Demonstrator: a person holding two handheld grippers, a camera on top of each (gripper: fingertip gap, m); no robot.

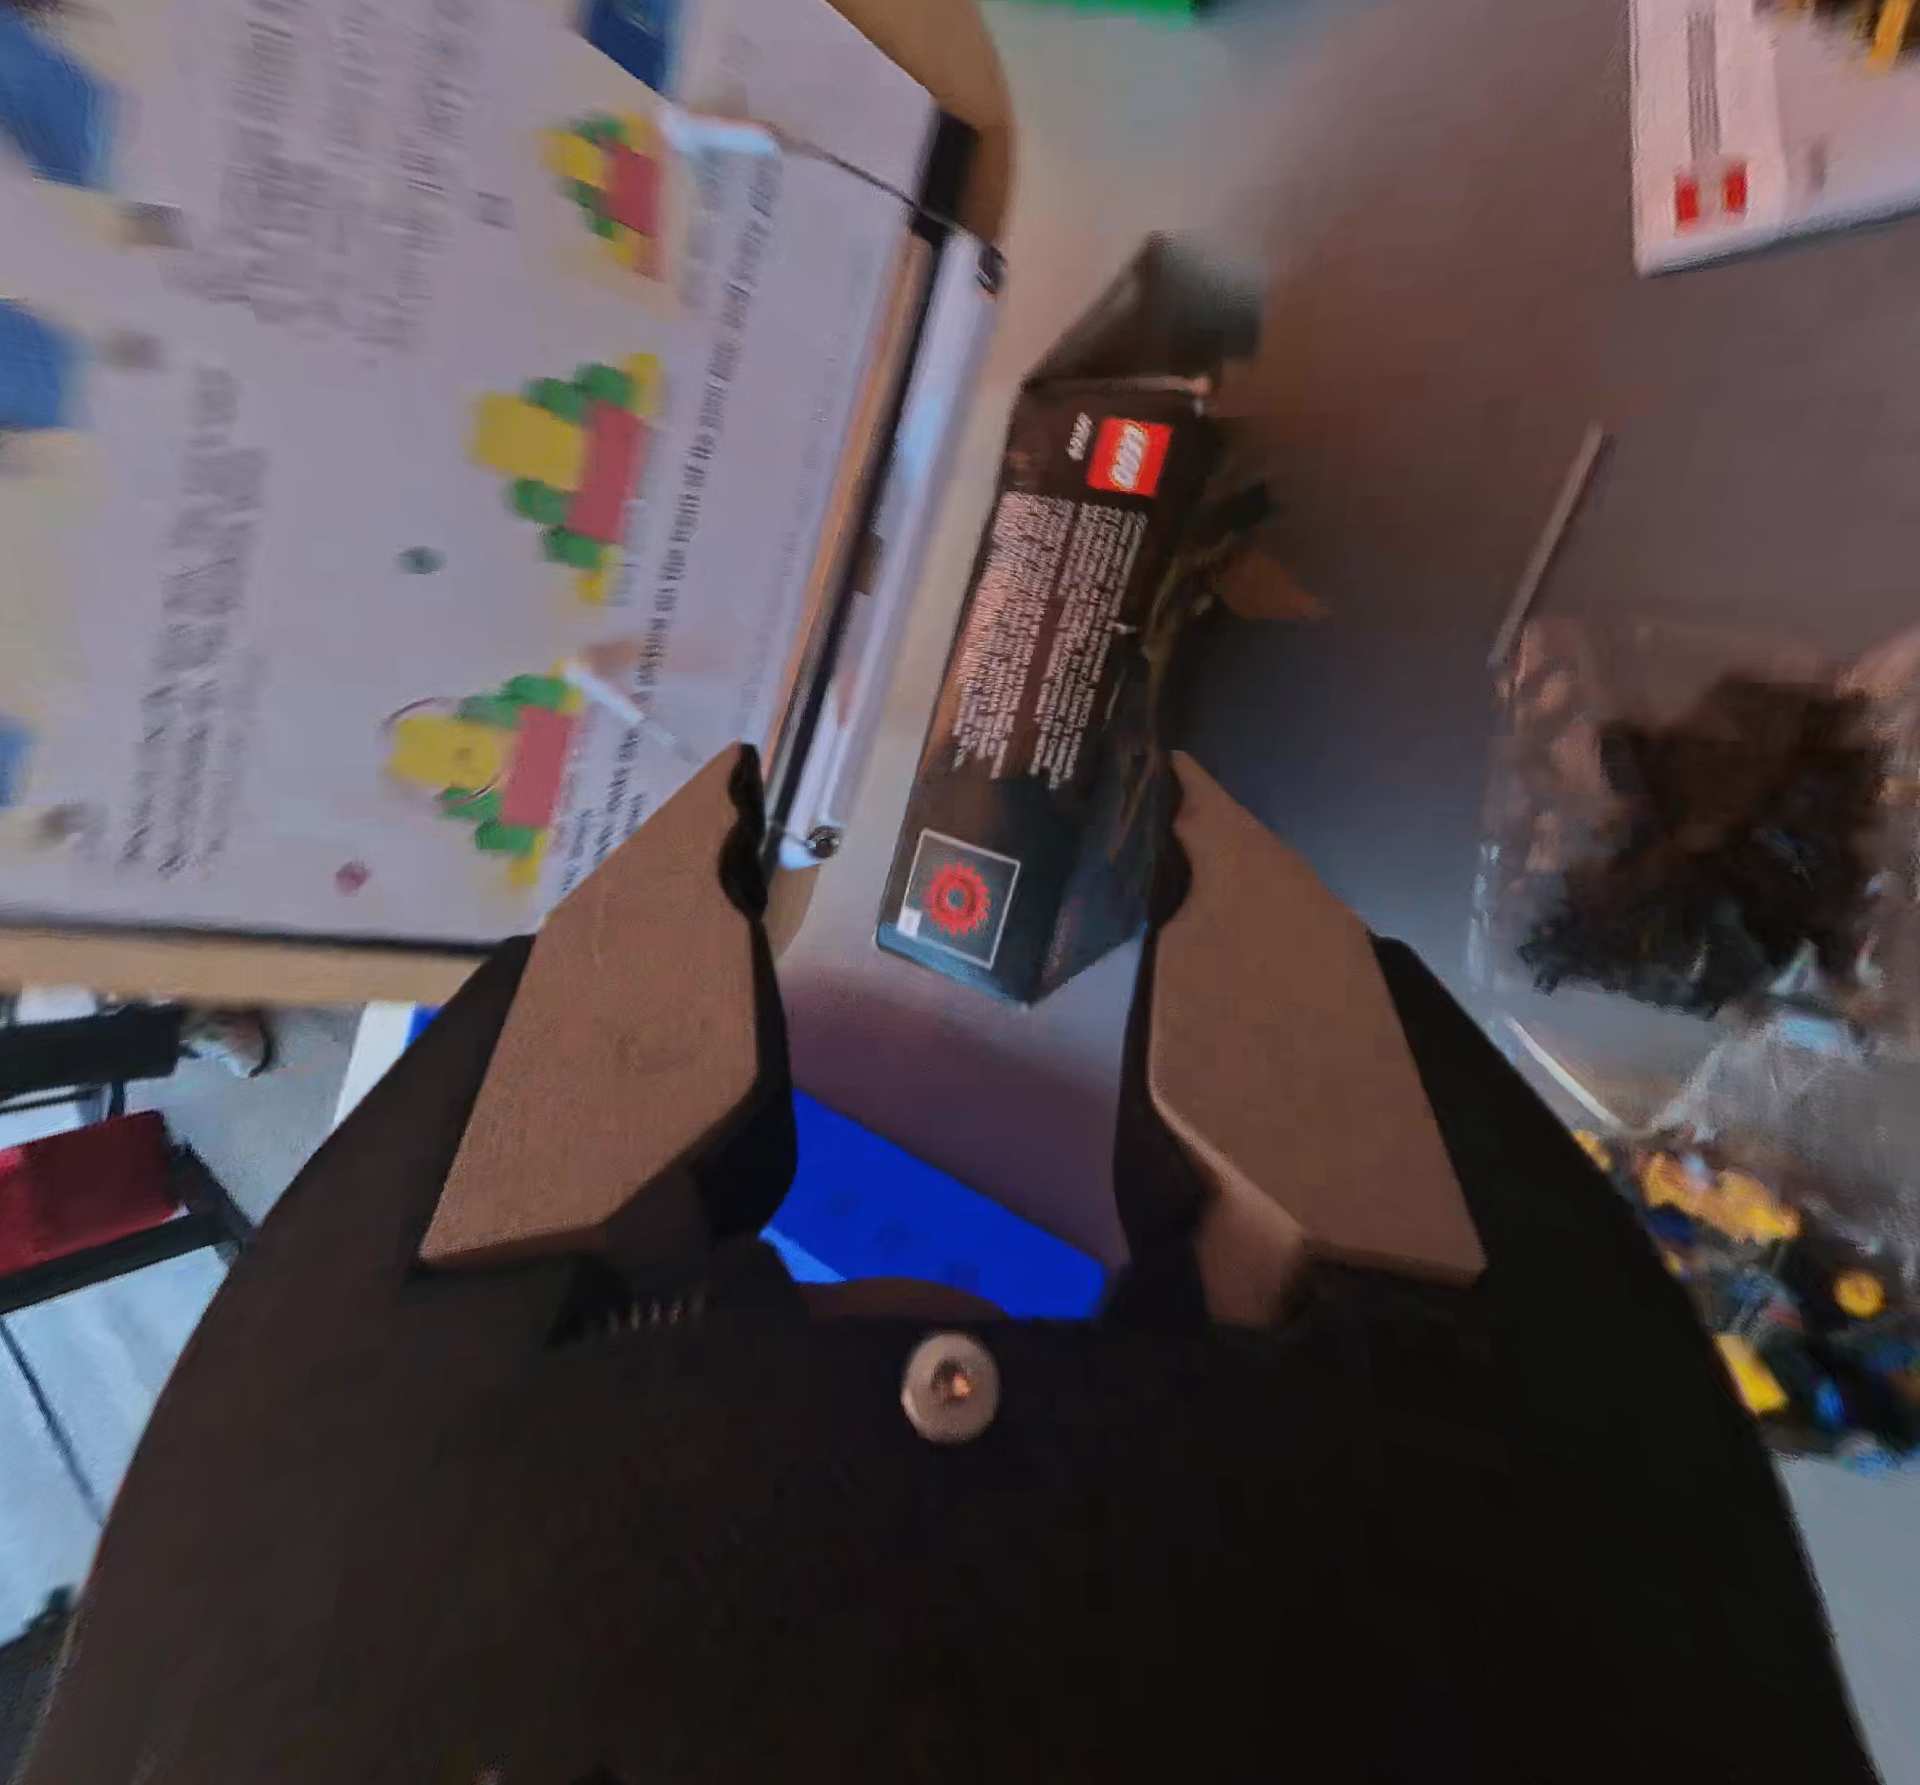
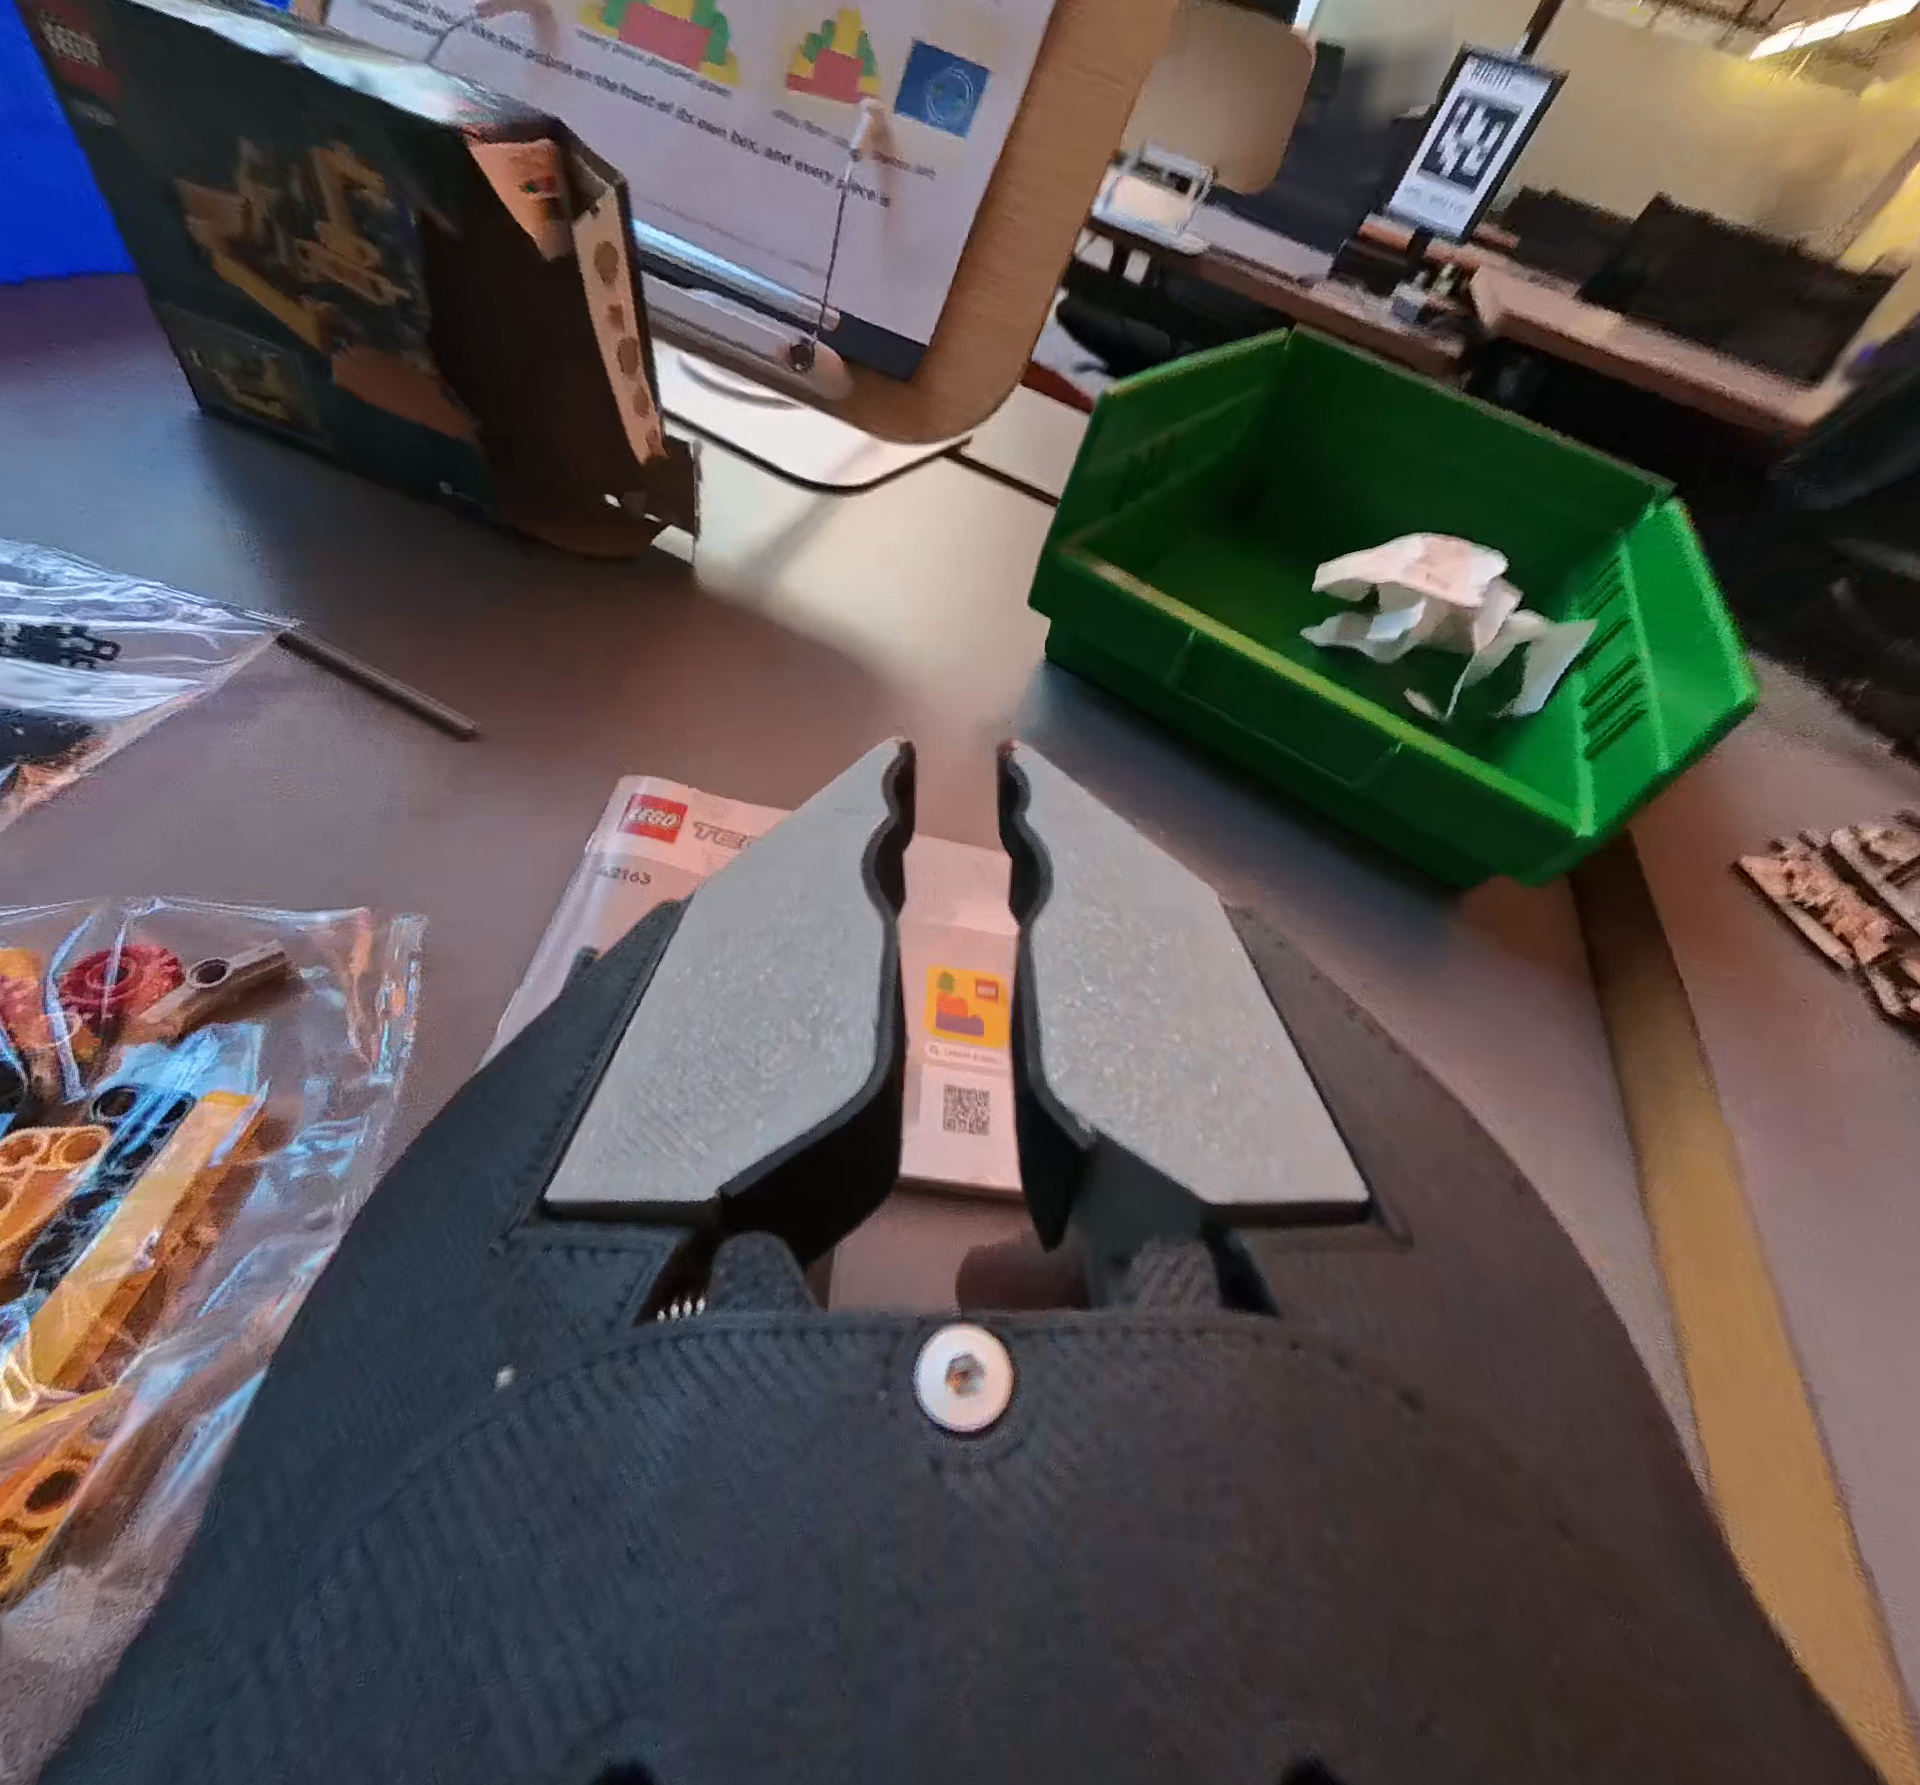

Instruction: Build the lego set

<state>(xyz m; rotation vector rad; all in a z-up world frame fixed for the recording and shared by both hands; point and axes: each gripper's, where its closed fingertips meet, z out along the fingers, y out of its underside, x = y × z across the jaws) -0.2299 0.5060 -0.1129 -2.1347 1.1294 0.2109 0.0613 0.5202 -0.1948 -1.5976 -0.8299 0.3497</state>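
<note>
My left gripper is open wide and empty, held in the air; its view is motion-blurred. Beyond its tips stands the black Lego box, opened at one end. To its right lie a clear bag of dark parts and a bag of yellow and blue parts. My right gripper is empty, its jaws a narrow gap apart, just above the instruction booklet on the grey table. The box stands at the far left, and a bag of yellow, black and red parts lies at the near left.
A clipboard with a printed picture sheet stands behind the box; it also shows in the right wrist view. A green bin holding crumpled white paper sits at the right. A thin black rod lies at the left. Torn cardboard scraps lie at the far right. Tip to tip, the grippers are about 30 cm apart. The thin black rod is about 20 cm from both grippers' fingertips. Seen from the left wrist view as well.
</note>
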